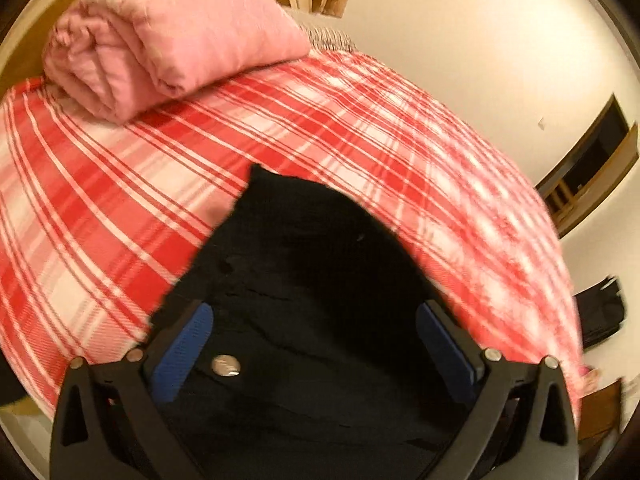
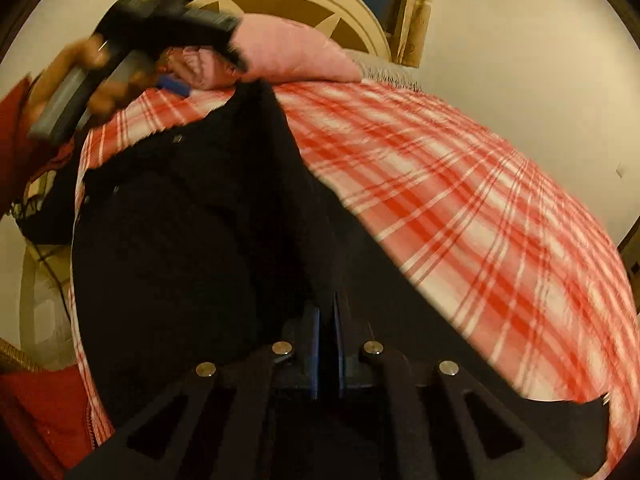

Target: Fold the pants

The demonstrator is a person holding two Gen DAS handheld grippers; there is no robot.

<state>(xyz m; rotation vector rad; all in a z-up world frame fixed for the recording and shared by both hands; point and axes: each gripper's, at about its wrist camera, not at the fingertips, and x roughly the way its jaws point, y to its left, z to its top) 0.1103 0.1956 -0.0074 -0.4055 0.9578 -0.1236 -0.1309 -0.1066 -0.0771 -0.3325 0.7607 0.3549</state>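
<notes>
Black pants point(image 1: 304, 264) lie on a bed with a red and white plaid cover point(image 1: 100, 200); a silver button point(image 1: 226, 364) shows at the waist. My left gripper point(image 1: 318, 340) hovers over them, open, its blue pads point(image 1: 192, 344) wide apart and pressing on nothing. In the right wrist view the pants point(image 2: 180, 240) cover the left half, and a raised ridge of fabric runs up from my right gripper point(image 2: 328, 340), which is shut on the pants. The left gripper point(image 2: 208, 76) appears there at the top left, held by a hand point(image 2: 80, 72).
A folded pink blanket point(image 1: 160, 40) rests at the bed's far end, against a cream headboard point(image 2: 288, 4). The plaid cover point(image 2: 480, 220) stretches right of the pants. A dark bag point(image 1: 602, 312) sits on the floor beside the bed. Red cloth point(image 2: 44, 412) lies at the lower left.
</notes>
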